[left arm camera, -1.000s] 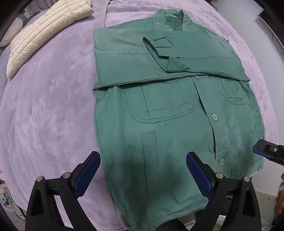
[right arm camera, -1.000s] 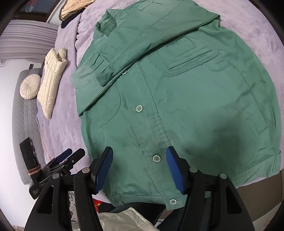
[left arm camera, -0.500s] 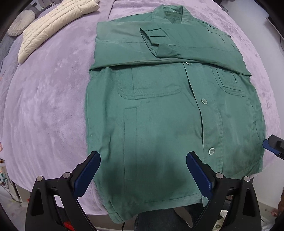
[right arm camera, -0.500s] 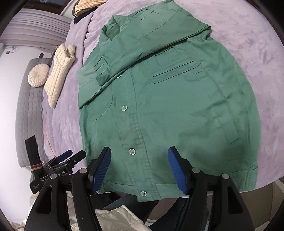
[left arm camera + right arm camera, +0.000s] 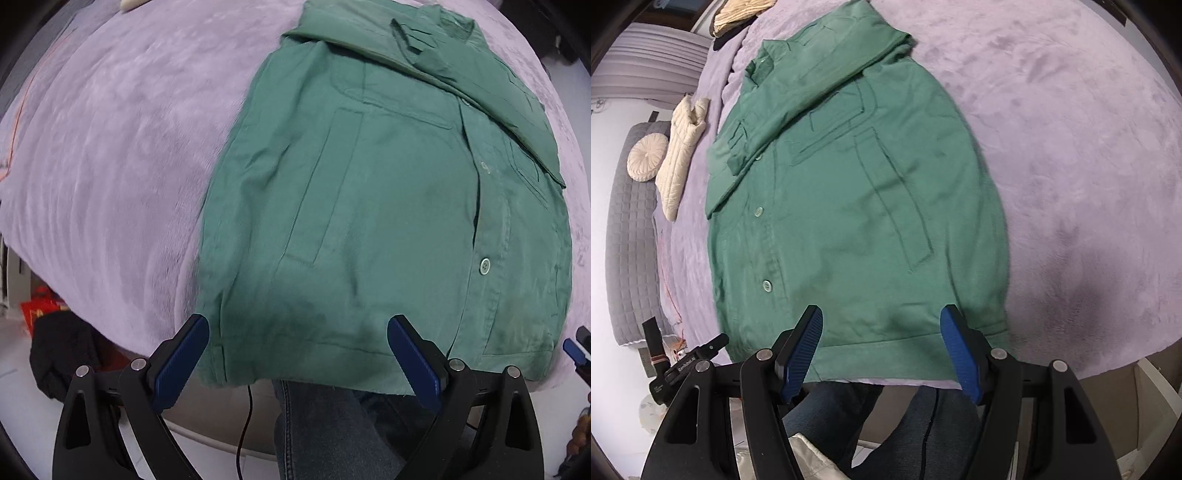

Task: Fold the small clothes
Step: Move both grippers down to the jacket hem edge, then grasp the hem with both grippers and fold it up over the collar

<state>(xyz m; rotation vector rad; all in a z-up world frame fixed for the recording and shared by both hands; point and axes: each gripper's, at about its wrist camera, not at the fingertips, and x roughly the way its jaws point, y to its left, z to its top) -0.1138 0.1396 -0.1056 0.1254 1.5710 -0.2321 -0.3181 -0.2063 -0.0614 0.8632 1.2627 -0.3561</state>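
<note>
A green shirt lies flat on a bed with a soft purple blanket, buttons up. Its sleeves are folded across the chest near the collar, at the far end of the shirt. The bottom hem is the near end, right at the edge of the bed. On the left, the left claw points down over the hem near the shirt's left corner. Its two blue pads stand wide apart with nothing pinched between them. One pad is beside the shirt's side edge and the other is over the hem further in; whether they touch the cloth cannot be told. In the right wrist view, the shirt spreads away from the camera, and the right claw hangs over the hem near the other corner. Its blue pads are also spread apart and grip nothing, with the hem showing in the gap between them. The person's legs in blue jeans show below the bed edge, under both claws. Far off on the left side of the right wrist view, a cream puffy jacket lies on the blanket, well apart from the shirt, and a round cream cushion sits beside it on a grey quilted cover.
</note>
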